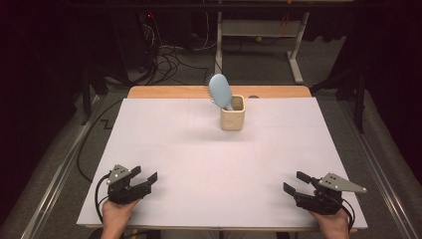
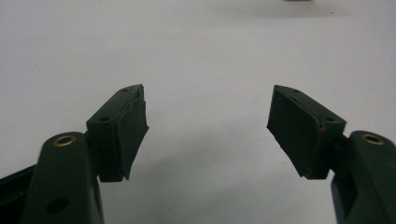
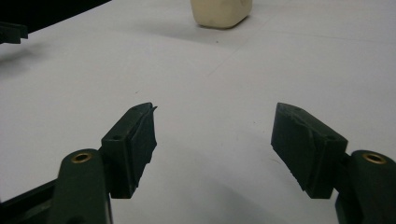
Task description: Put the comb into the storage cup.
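We see a light blue hairbrush [image 1: 220, 90] standing in a cream square cup [image 1: 232, 119] at about twelve o'clock on the white tabletop [image 1: 209, 164], near its far edge. Its handle is down inside the cup, and its oval head leans out over the rim toward ten o'clock, bristles facing away from us. The cup [image 3: 221, 11] stands upright.
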`<state>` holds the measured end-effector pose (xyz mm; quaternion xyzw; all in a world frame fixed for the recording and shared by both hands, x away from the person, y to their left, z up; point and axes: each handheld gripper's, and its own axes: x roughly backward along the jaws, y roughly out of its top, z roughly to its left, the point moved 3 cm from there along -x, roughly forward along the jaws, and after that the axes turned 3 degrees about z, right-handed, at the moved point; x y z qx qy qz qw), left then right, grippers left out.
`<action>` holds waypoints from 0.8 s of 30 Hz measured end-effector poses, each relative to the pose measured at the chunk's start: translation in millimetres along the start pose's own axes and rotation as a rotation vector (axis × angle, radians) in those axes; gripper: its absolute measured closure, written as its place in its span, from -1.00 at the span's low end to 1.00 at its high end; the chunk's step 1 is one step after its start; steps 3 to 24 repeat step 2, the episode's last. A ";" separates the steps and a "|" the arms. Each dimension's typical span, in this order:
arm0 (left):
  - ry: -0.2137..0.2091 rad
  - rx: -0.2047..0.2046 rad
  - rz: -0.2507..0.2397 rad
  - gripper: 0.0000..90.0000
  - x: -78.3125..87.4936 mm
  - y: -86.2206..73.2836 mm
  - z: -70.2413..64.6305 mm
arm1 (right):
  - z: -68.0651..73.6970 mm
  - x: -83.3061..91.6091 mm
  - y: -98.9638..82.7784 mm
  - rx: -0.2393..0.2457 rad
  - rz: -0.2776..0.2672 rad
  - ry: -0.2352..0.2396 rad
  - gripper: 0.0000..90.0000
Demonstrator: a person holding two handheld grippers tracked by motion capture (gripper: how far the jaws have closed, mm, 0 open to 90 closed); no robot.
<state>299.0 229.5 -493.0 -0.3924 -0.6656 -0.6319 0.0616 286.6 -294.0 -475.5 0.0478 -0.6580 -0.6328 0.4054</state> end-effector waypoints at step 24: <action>-0.002 0.000 0.003 -0.35 -0.5 0.0 0.1 | -0.2 0.1 0.1 0.002 -0.002 0.000 -0.30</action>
